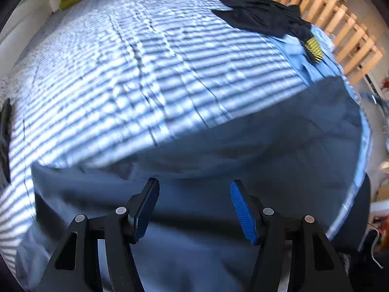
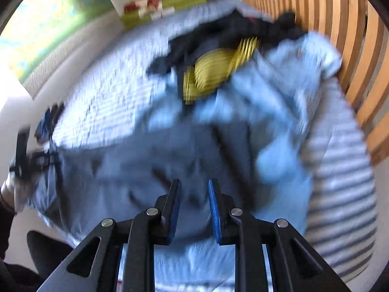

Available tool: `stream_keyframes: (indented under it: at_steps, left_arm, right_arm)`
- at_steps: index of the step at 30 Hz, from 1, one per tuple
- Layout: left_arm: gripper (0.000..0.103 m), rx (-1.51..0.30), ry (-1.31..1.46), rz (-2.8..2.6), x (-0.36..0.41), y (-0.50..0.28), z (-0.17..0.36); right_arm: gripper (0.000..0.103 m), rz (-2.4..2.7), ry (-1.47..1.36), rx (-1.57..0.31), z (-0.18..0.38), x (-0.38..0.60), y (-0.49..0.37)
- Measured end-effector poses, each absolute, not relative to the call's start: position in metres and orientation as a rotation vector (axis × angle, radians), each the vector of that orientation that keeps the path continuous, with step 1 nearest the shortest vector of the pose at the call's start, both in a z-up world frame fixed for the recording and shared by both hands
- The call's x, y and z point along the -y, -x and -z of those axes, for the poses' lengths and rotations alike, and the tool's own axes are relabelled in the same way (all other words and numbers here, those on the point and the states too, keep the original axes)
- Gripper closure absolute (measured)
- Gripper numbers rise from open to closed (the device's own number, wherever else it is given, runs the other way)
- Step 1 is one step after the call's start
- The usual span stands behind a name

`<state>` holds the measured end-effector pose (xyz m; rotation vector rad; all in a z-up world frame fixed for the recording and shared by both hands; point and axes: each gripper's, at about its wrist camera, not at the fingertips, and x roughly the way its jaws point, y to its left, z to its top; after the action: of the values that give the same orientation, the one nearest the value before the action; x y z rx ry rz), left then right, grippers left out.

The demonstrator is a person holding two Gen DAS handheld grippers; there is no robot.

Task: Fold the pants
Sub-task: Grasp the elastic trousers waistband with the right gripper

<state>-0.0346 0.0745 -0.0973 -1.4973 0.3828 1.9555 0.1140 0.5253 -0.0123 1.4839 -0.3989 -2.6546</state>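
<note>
The pants (image 1: pixel 218 150) are a slate-blue cloth, lying spread and softly creased across the near part of a bed under a blue-and-white striped sheet (image 1: pixel 121 73). In the left wrist view they fill the lower half of the picture, their far edge running across the striped sheet. The left gripper (image 1: pixel 194 206) hangs above them with its fingers wide apart and nothing between the pads. The right gripper (image 2: pixel 194 209) also points down at the pants (image 2: pixel 145 170); its fingers stand only a narrow gap apart, with no cloth caught between them (the picture is blurred).

The left wrist view shows a dark garment (image 1: pixel 257 12) lying far off near a wooden slatted rail (image 1: pixel 340 24). Only the right wrist view shows a heap of light blue cloth (image 2: pixel 279 112) with a yellow striped piece (image 2: pixel 214 70) just beyond the pants.
</note>
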Motion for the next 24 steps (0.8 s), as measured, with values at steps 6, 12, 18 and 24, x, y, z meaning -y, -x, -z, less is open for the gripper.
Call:
stream_keyframes:
  at_steps: [6, 12, 18, 24]
  left_arm:
    - [0.039, -0.397, 1.508, -1.858, -0.070, -0.008, 0.109]
    - [0.039, -0.405, 1.528, -1.865, -0.070, -0.005, 0.117]
    - [0.039, -0.374, 1.506, -1.930, -0.076, 0.032, 0.112]
    - [0.039, -0.379, 1.534, -1.921, -0.082, 0.046, 0.122]
  right_arm:
    - [0.081, 2.530, -1.608, 0.385, 0.044, -0.528, -0.050]
    - [0.092, 2.533, -1.588, 0.314, 0.063, -0.511, -0.051]
    - [0.099, 2.728, -1.446, 0.339, 0.025, -0.531, -0.077]
    - [0.093, 2.674, -1.567, 0.487, 0.050, -0.556, -0.063]
